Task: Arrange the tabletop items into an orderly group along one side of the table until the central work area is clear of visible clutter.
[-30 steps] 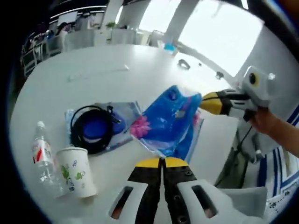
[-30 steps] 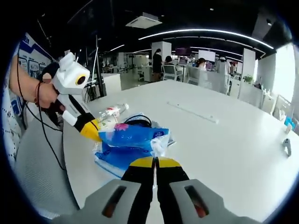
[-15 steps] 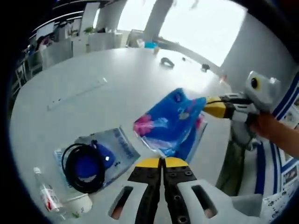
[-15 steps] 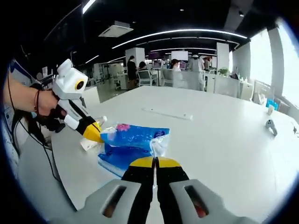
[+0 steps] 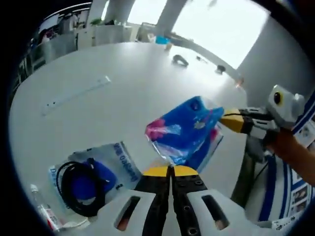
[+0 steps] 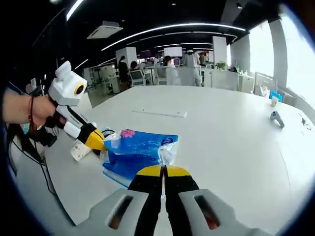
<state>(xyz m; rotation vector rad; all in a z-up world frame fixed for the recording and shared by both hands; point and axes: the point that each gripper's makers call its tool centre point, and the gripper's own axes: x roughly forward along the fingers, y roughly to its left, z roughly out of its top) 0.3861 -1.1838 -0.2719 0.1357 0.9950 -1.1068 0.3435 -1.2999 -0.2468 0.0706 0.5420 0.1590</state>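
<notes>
- Blue plastic bag with a pink flower print hangs lifted over the table, stretched between both grippers near the table's near edge.
- At the left of the left gripper view, a bottle and a paper cup's rim sit by the table edge; what either holds cannot be told.
- Beside them lies a clear pouch with a coiled black cable and a blue object in it.
- Left gripper, jaws closed, pinches the bag's lower corner.
- Right gripper nips the opposite corner, jaws closed on the film.
- In the right gripper view the bag sags and wrinkles: soft, light, slippery film. Corner holds suit it, though it may slide out if pulled taut.
- Far right, small dark objects lie at the table's far edge.
</notes>
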